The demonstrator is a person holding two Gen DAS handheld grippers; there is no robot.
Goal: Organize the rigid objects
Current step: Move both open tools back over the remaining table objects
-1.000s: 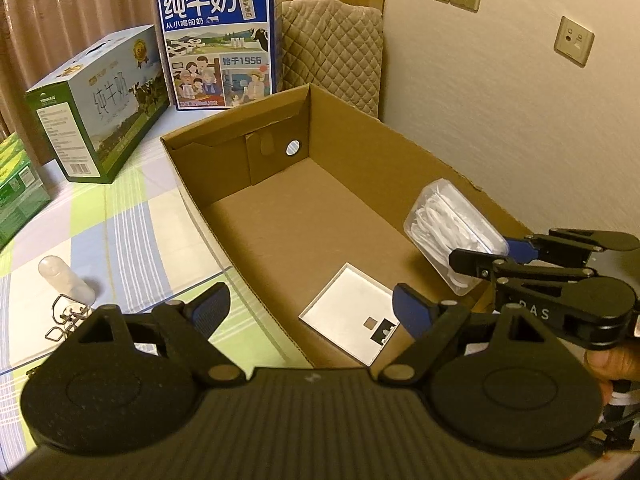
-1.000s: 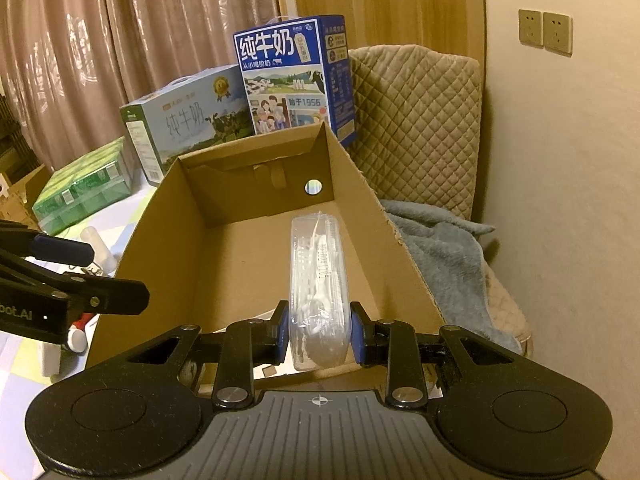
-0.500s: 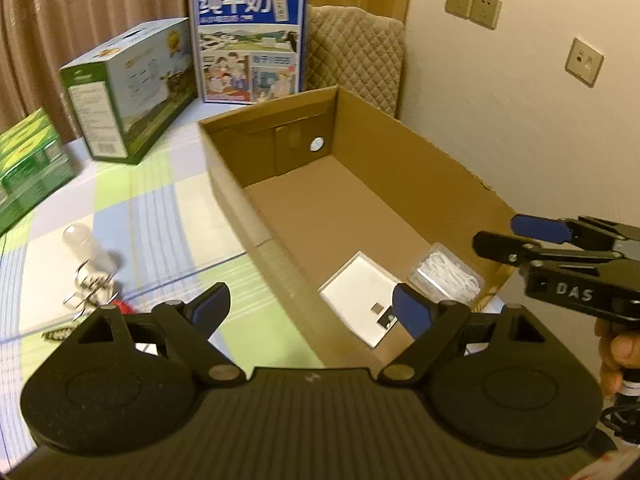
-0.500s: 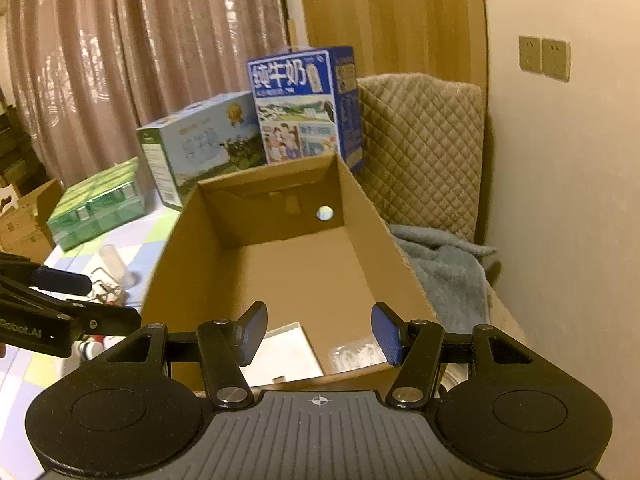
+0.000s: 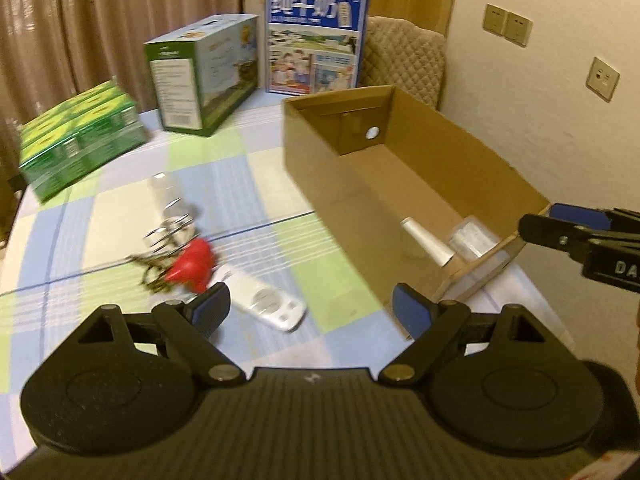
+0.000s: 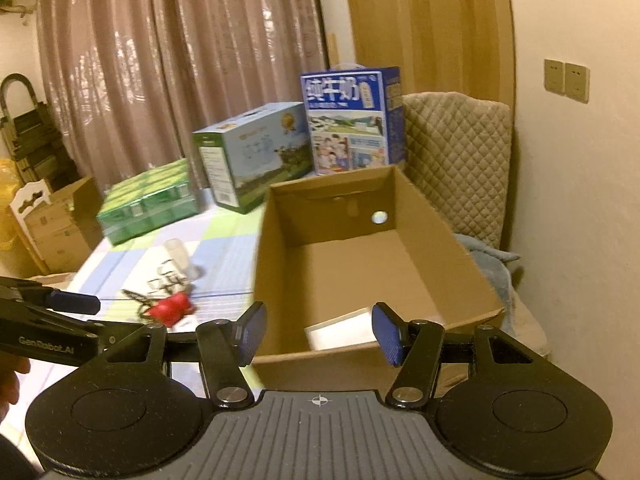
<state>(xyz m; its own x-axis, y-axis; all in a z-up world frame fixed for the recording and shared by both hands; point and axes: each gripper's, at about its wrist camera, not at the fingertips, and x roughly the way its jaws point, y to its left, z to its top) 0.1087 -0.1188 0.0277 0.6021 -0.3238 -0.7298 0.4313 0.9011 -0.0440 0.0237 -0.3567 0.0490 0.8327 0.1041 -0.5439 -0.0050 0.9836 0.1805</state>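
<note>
Flanking cardboard box [image 5: 340, 184], milk cartons [image 5: 316, 40] behind, red obj [image 5: 192, 266] nr remote [image 5: 268, 304]

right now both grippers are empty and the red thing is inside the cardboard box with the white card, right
Not quite. The red thing lies outside the cardboard box, on the tablecloth beside the white remote, as the left wrist view shows. The rest holds: the white card is in the box, and the left gripper and right gripper are empty.
</note>
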